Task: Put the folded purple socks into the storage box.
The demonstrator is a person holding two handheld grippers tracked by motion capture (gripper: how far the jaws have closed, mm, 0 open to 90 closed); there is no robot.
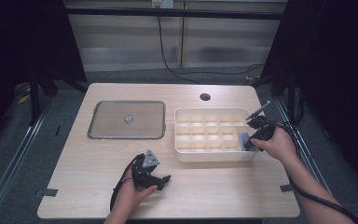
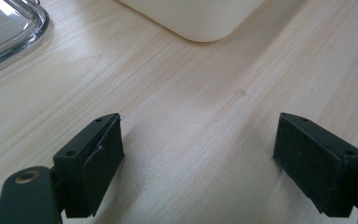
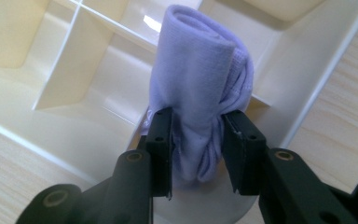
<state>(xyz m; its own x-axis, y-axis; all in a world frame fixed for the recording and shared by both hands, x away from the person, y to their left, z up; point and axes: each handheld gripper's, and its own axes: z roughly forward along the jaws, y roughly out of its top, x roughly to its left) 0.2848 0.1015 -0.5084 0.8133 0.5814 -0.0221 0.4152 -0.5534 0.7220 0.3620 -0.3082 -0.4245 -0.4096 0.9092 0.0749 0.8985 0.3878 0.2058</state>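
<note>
A: What colour is the rolled cloth [image 3: 200, 93]?
B: Light purple, all one colour, no pattern.
A: And the box with little rooms [image 1: 214, 156]?
B: Creamy white.
A: The table [image 1: 205, 186]?
B: Pale wood with thin lines.
A: The tray [image 1: 126, 136]?
B: Grey and shiny.
A: The right gripper [image 3: 196, 149] and left gripper [image 2: 196, 158]?
B: Black.

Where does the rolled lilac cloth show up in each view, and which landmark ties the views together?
High view: the lilac cloth sits in the near right compartment of the cream divided box, at the right gripper.
Left gripper view: not in it.
Right gripper view: centre, upright between the jaws, pads against its sides.
Shared landmark: the cream divided box, whose rounded corner tops the left gripper view.
</note>
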